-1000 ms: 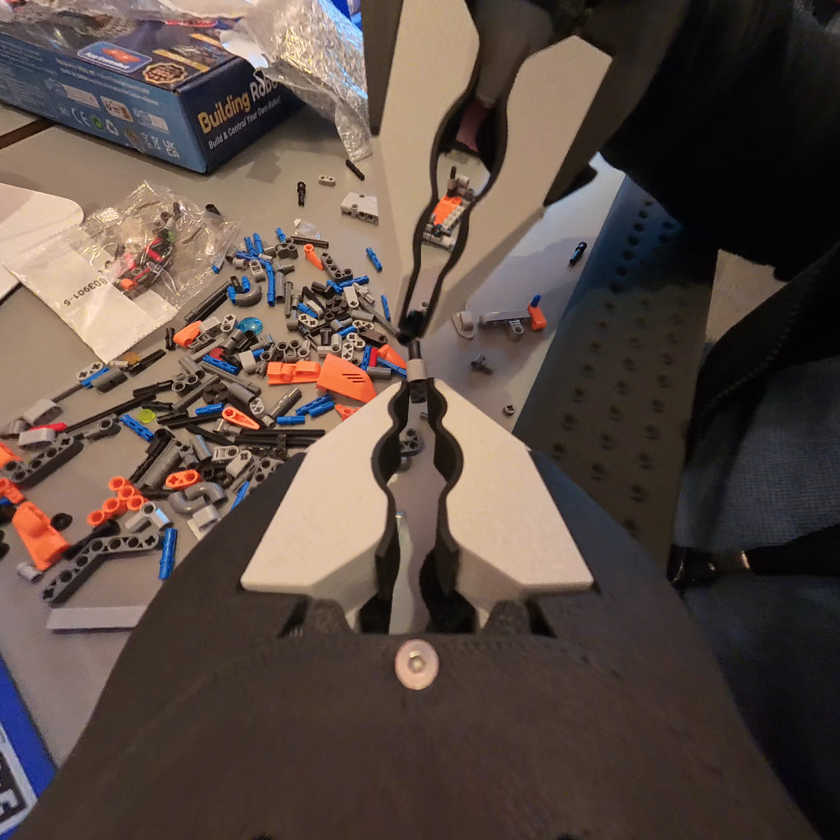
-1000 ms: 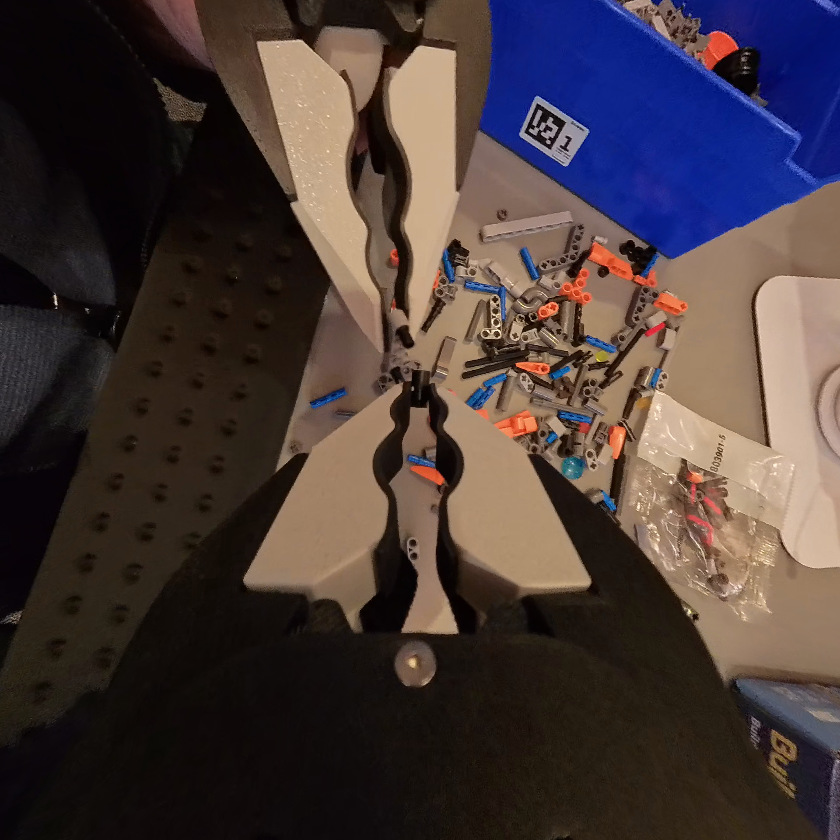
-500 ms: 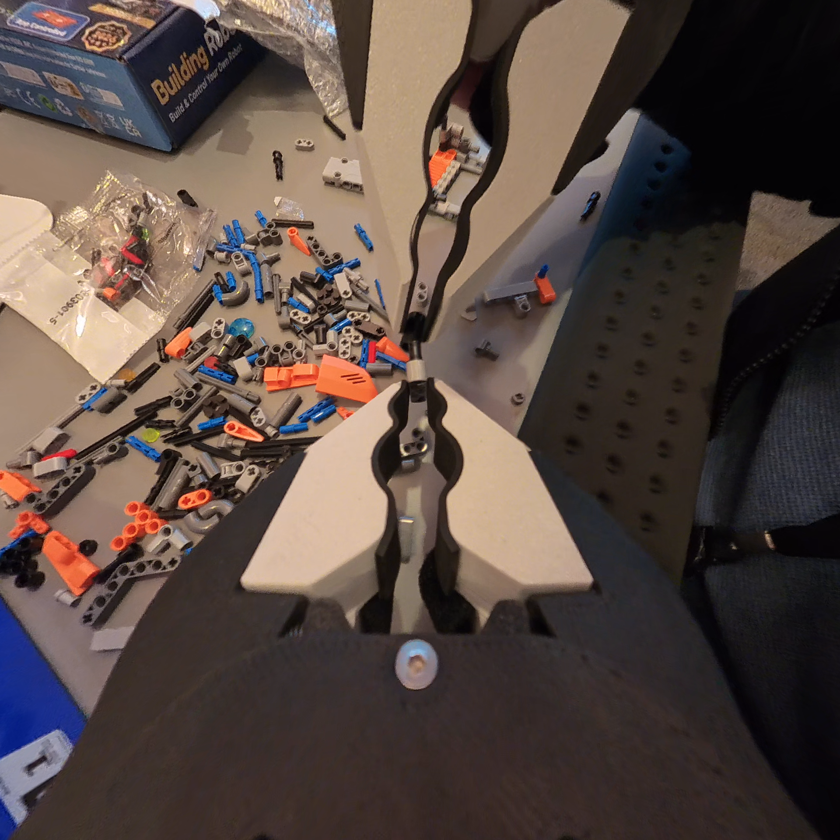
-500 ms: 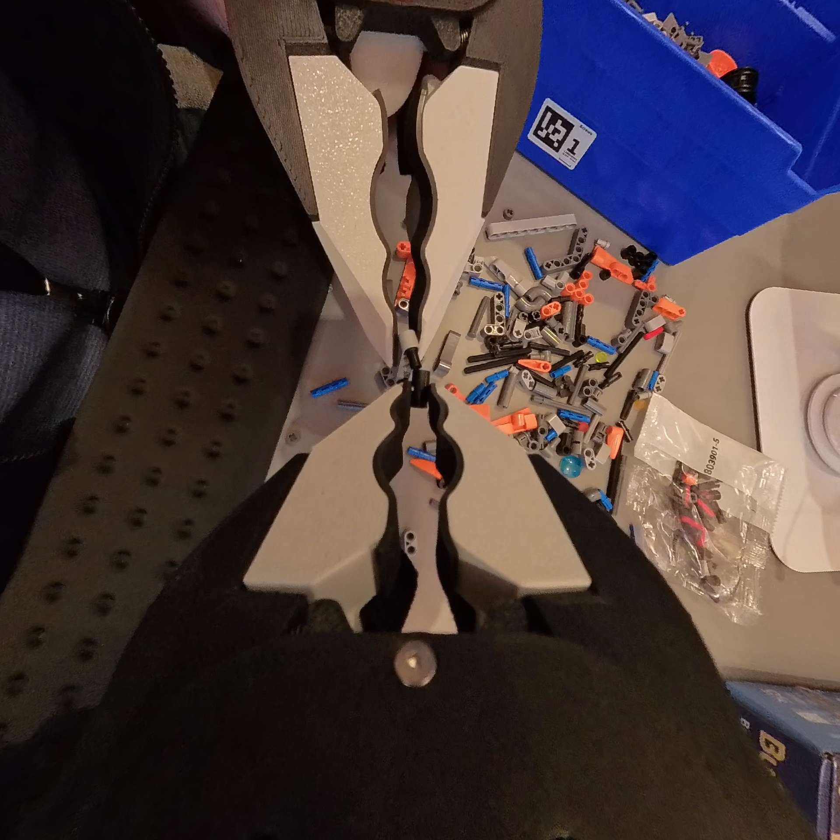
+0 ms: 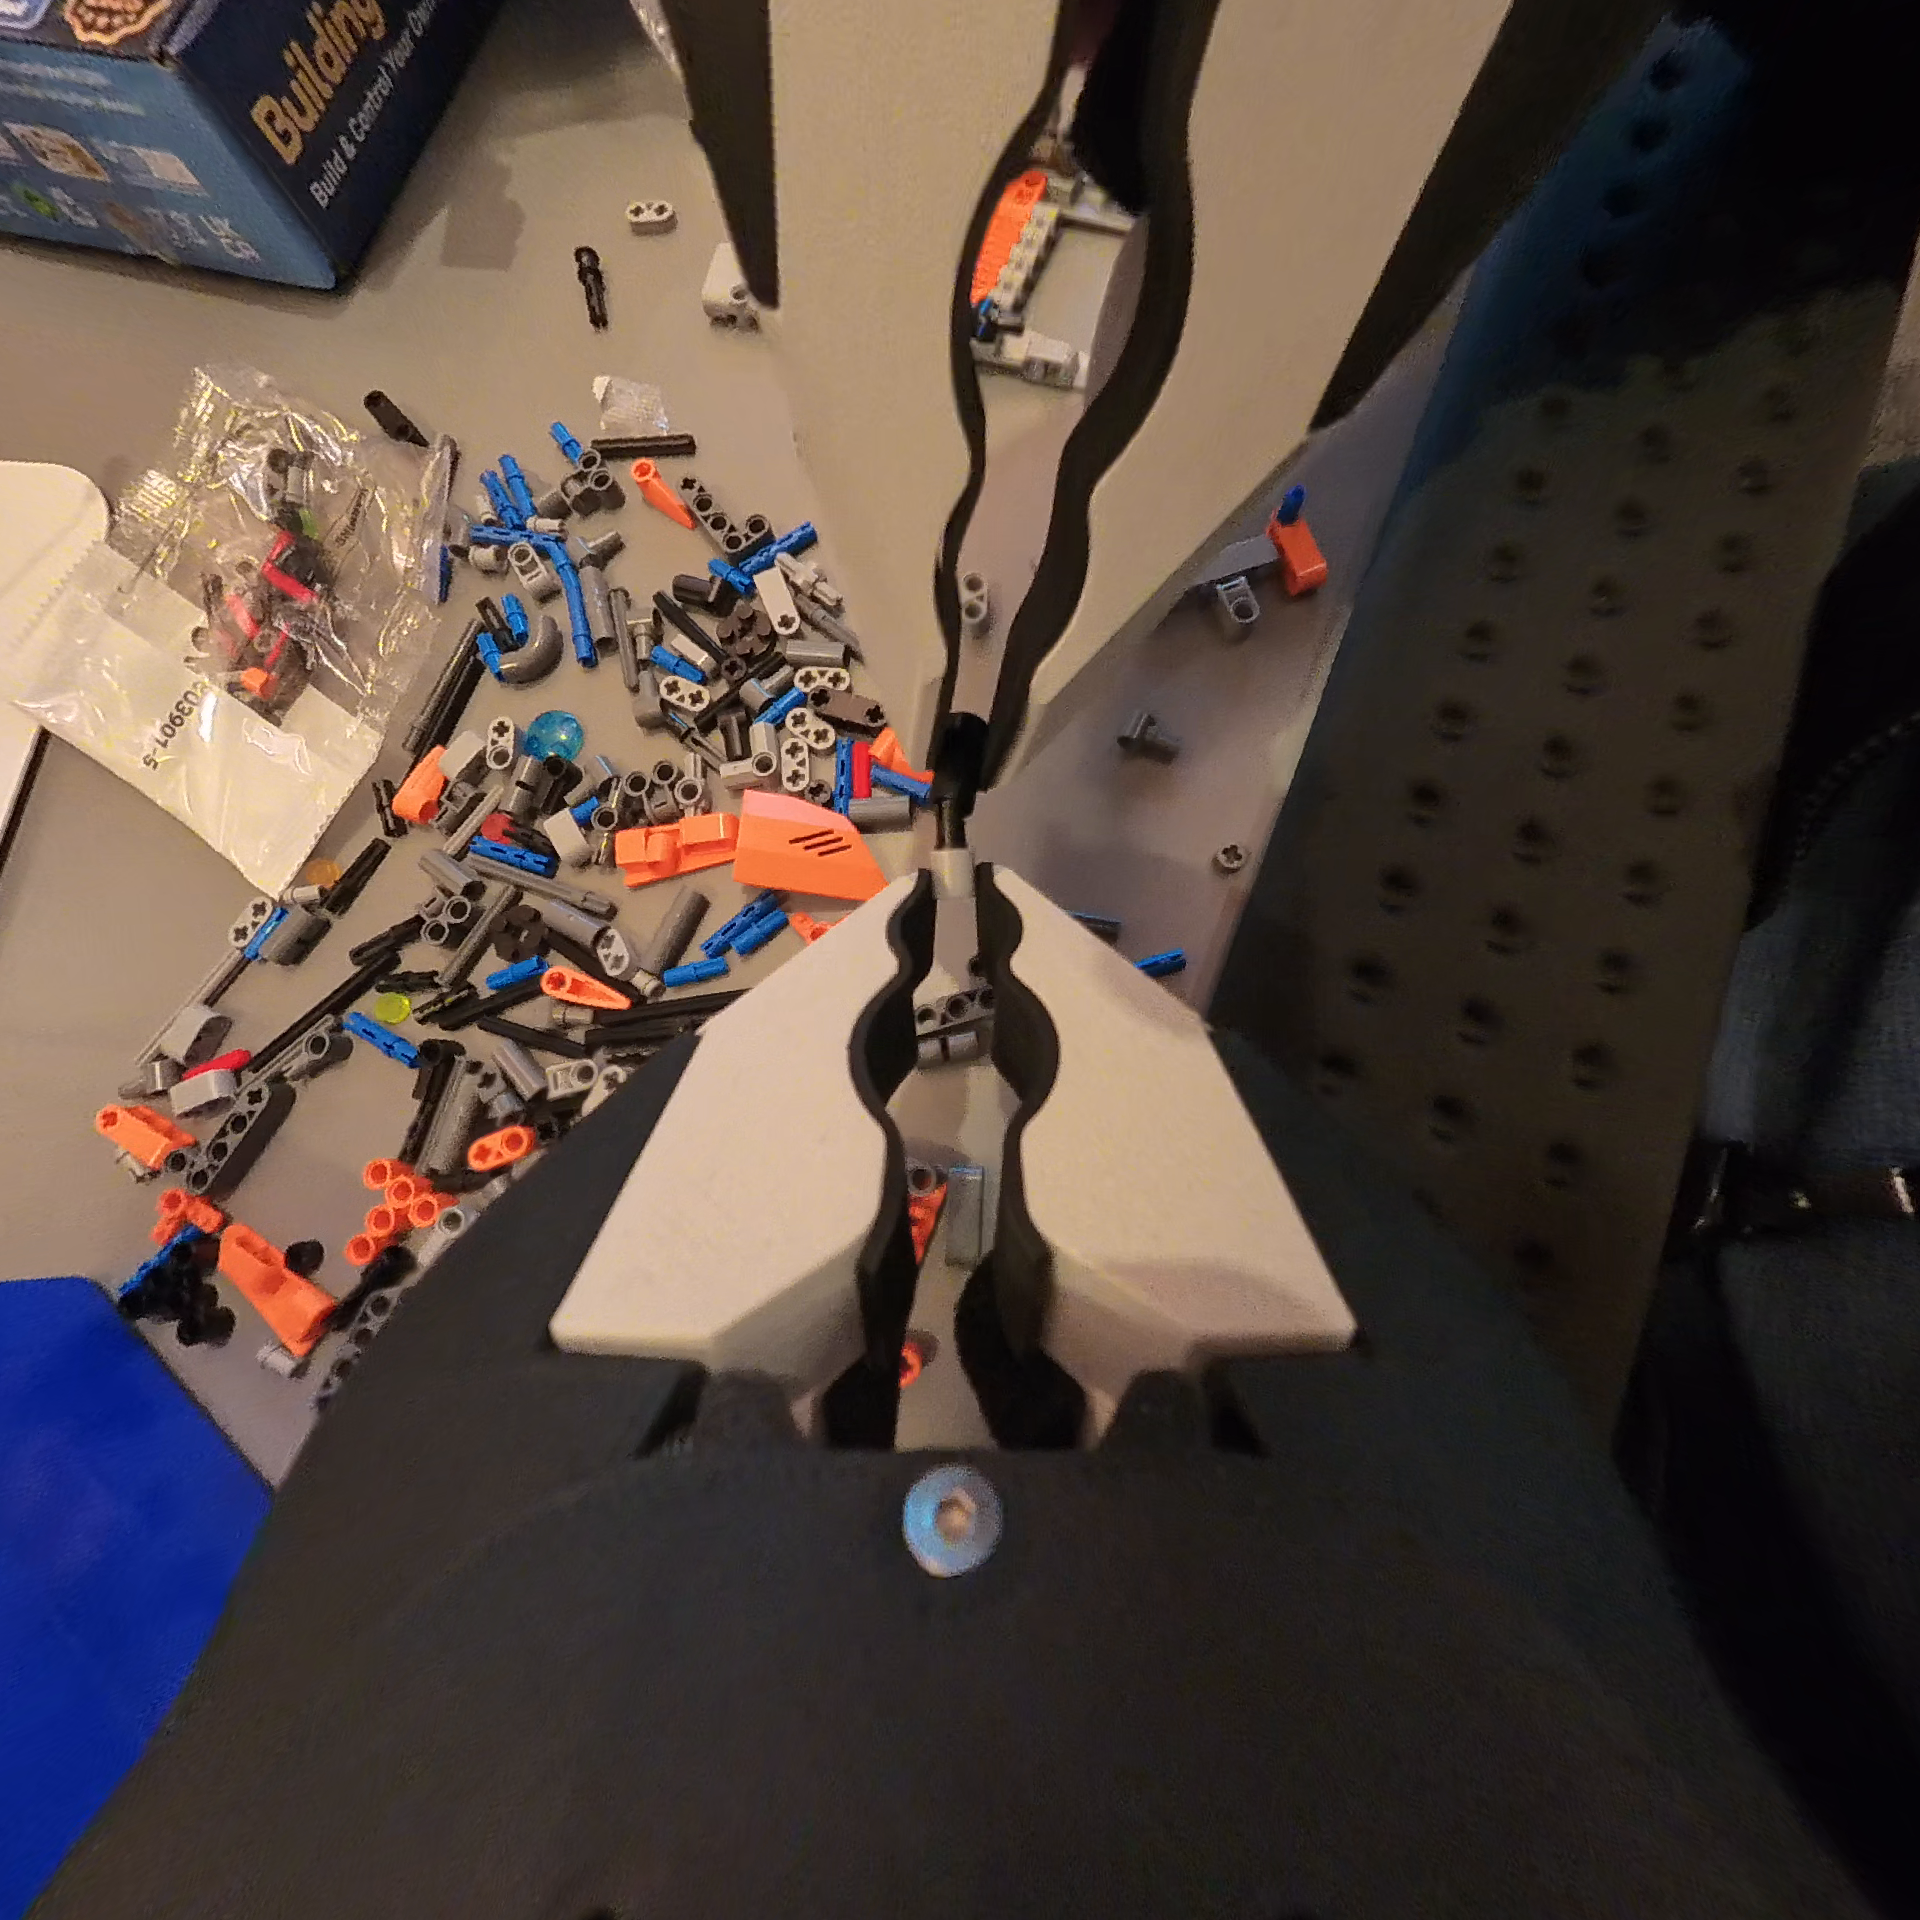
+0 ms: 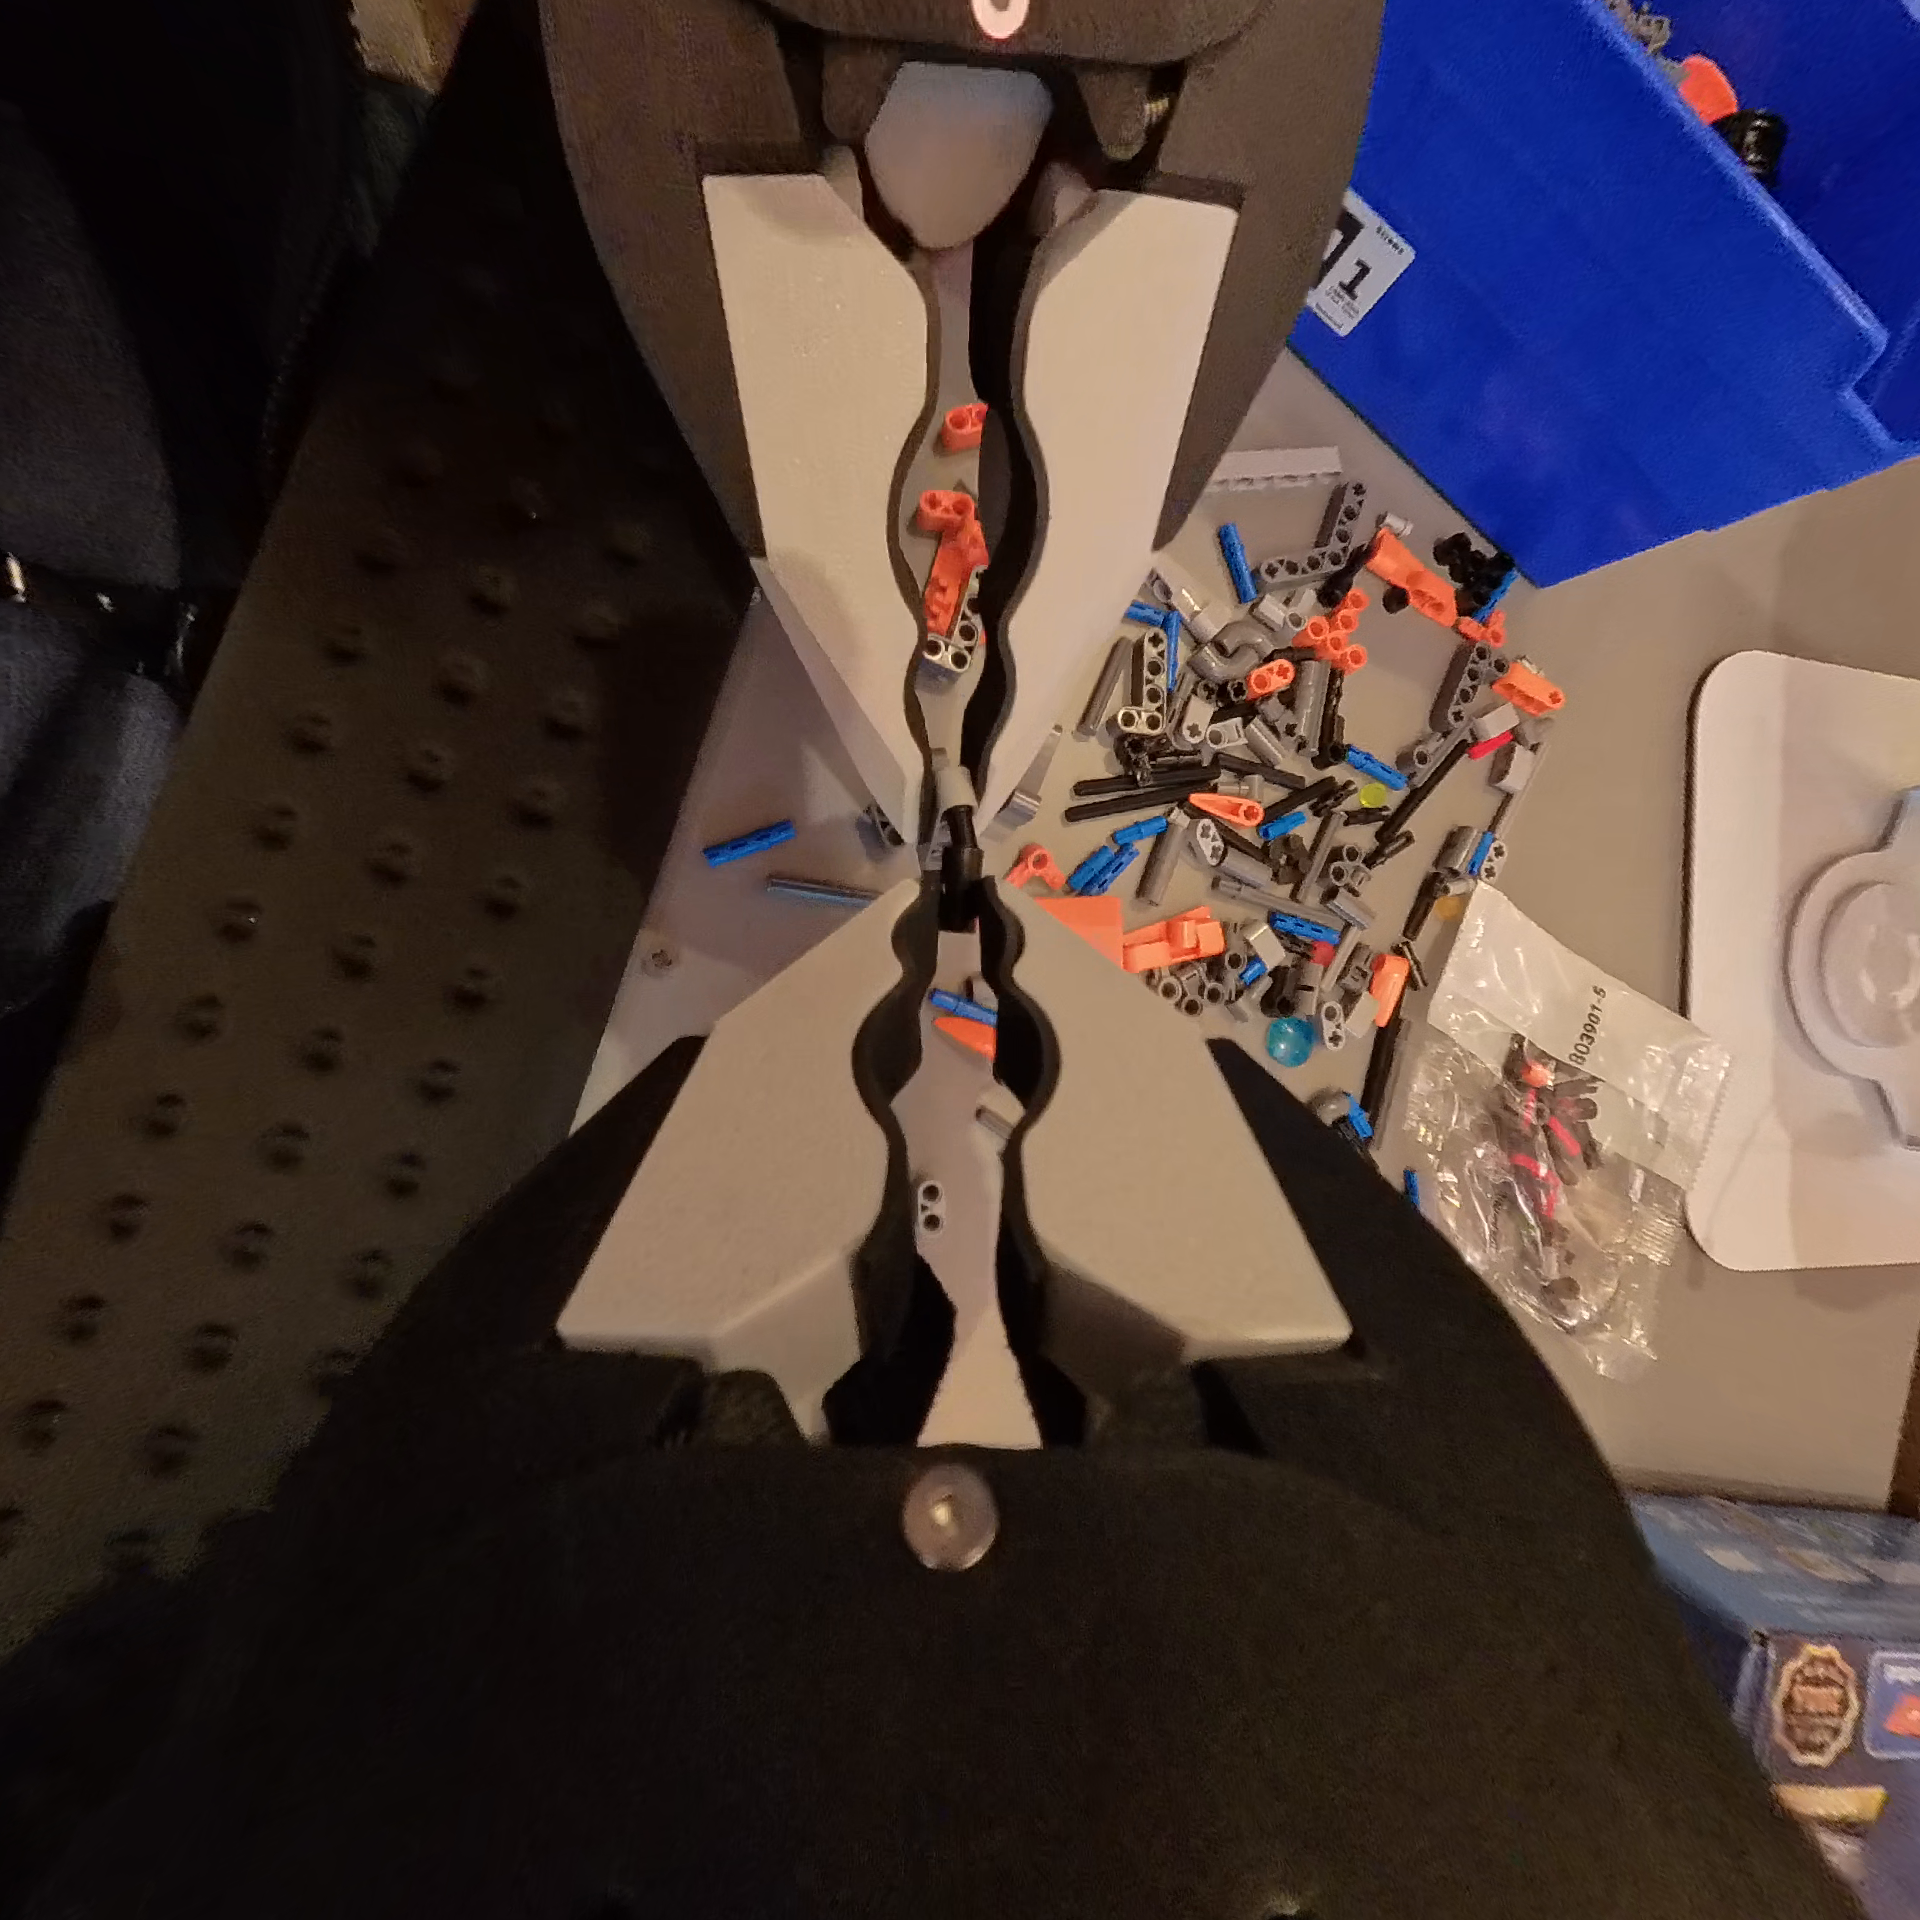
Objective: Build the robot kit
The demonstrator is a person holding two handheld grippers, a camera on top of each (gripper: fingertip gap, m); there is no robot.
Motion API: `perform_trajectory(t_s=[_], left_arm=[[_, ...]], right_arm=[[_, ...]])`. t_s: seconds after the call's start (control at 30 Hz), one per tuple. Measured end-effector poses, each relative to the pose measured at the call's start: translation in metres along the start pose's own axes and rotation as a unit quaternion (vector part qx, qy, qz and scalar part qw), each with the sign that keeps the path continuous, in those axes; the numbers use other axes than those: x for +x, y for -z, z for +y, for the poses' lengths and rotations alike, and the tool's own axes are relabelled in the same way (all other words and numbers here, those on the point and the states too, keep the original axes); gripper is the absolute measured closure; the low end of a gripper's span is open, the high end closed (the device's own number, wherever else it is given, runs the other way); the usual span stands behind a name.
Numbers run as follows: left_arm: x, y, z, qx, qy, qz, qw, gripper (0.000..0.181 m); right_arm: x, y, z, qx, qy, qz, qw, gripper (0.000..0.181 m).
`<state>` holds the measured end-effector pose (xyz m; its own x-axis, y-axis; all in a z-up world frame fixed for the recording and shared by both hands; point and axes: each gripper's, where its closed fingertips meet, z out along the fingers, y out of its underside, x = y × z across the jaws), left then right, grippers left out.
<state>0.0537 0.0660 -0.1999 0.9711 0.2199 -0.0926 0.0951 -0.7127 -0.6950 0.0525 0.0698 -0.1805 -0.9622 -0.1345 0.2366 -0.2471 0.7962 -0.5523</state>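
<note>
Left gripper [image 5: 952, 878], left wrist view: its two pale fingers are clenched on a small light-grey sleeve piece [image 5: 951, 871] at their tips. A thin black pin [image 5: 948, 814] projects forward from that sleeve and meets the tips of the right gripper [image 5: 961, 743], which enters from the top of the view, tip to tip with the left one, and pinches a black connector [image 5: 958, 740]. Both are raised over a grey table [image 5: 499, 270]. To the left lies a scatter of blue, black, grey and orange building pieces [image 5: 582, 831], with a large orange panel [image 5: 800, 854] just beside the fingertips. Farther left lies a clear bag of parts [image 5: 270, 561], at the top left a blue printed box [image 5: 177, 135], and at the lower left a blue bin [image 5: 94, 1538]. A dark studded mat [image 5: 1507, 831] borders the table on the right.

Right gripper [image 6: 958, 902], right wrist view: its fingers are closed on the black connector [image 6: 960, 878], whose end joins the black pin and light-grey sleeve piece [image 6: 957, 787] held by the opposing left gripper [image 6: 958, 795]. The scatter of building pieces [image 6: 1299, 748] lies to the right, with the clear bag of parts [image 6: 1538, 1143] beyond it, the blue bin [image 6: 1621, 291] at the upper right, a white tray [image 6: 1808, 935] at the right edge, and the studded mat [image 6: 364, 831] to the left.
</note>
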Motion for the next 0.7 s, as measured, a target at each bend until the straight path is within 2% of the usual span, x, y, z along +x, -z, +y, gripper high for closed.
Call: perform_trajectory(t_s=[0.37,0.7], left_arm=[[0.0,-0.01,0.001,-0.052,-0.04,-0.005,0.998,0.176],[0.007,-0.024,0.007,-0.079,-0.028,0.058,0.995,0.176]], right_arm=[[-0.002,0.0,0.008,-0.03,0.022,0.026,0.999,0.177],[-0.008,-0.005,0.026,0.009,-0.037,-0.015,0.999,0.176]])
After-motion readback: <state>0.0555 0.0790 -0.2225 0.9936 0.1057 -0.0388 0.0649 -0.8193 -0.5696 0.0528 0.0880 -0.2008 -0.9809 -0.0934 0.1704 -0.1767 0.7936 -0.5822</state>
